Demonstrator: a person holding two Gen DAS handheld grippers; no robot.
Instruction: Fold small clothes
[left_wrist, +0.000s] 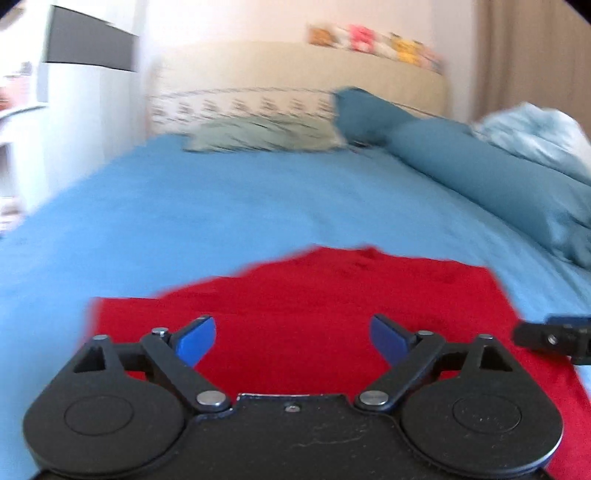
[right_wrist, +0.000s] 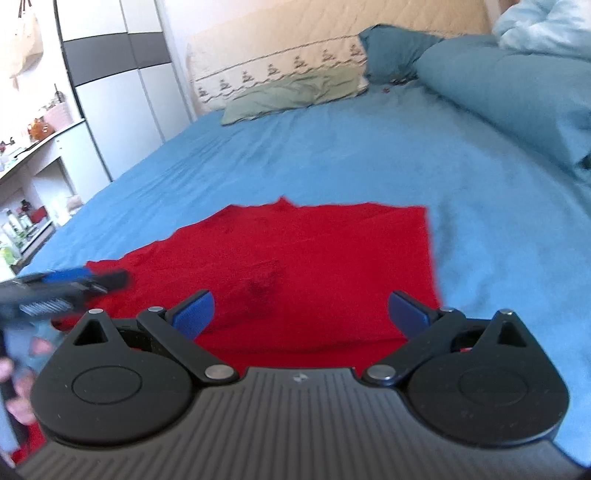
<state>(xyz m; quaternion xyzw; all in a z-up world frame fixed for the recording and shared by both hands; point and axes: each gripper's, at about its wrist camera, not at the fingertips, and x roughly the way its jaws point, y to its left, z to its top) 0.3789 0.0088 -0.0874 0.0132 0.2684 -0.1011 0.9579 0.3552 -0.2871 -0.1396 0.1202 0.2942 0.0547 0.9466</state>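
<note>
A red garment (left_wrist: 332, 295) lies flat on the blue bed sheet (left_wrist: 221, 206), partly folded, with a straight right edge in the right wrist view (right_wrist: 314, 251). My left gripper (left_wrist: 293, 338) hangs over its near part, jaws wide open and empty. My right gripper (right_wrist: 301, 314) is over the garment's near right part, jaws wide open and empty. The left gripper also shows blurred at the left of the right wrist view (right_wrist: 70, 282). The tip of the right gripper shows at the right edge of the left wrist view (left_wrist: 554, 338).
A green pillow (right_wrist: 291, 94) and a patterned pillow (right_wrist: 266, 68) lie at the headboard. A teal duvet roll (right_wrist: 509, 88) runs along the right side of the bed. A wardrobe (right_wrist: 118, 85) and shelves (right_wrist: 33, 155) stand to the left.
</note>
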